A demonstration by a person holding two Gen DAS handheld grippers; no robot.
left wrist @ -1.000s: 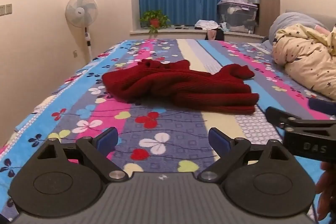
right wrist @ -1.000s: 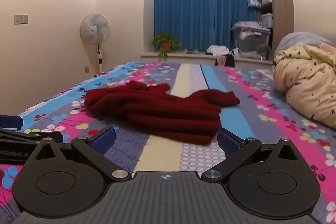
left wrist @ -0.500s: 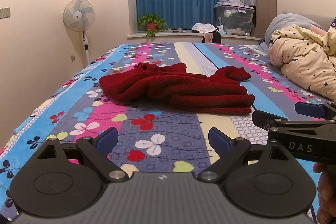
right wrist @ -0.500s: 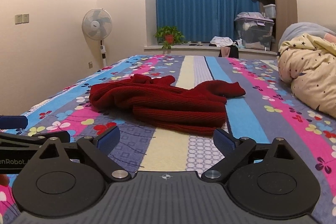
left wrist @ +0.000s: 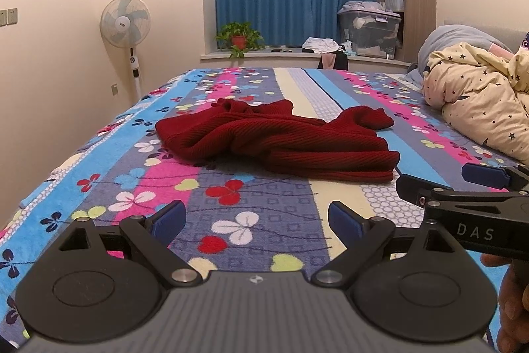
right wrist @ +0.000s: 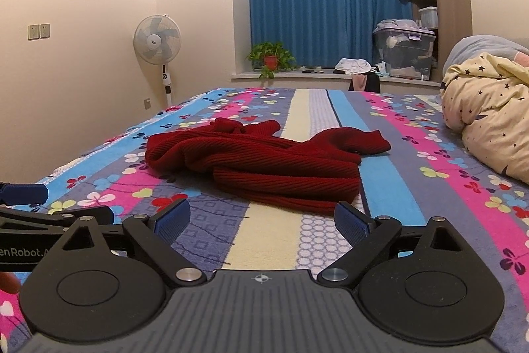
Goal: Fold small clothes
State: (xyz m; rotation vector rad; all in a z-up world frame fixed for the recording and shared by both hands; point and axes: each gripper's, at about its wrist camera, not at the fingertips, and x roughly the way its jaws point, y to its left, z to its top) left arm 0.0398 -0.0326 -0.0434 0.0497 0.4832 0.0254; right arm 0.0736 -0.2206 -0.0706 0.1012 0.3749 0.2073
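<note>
Red ribbed knit garment [left wrist: 277, 141] lies crumpled on the floral bedspread [left wrist: 109, 154], ahead of the left gripper [left wrist: 258, 220], whose jaws gape wide and empty; compared with a second ago it sits nearer. Right wrist view: the right gripper [right wrist: 261, 220], equally spread and empty, has closed in too, the garment's near hem just beyond its fingertips; folding not yet begun

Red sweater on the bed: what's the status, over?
Left gripper and right gripper open, empty, short of it. Red sweater crumpled, unfolded on floral bedsheet. Nothing between grippers and sweater.
</note>
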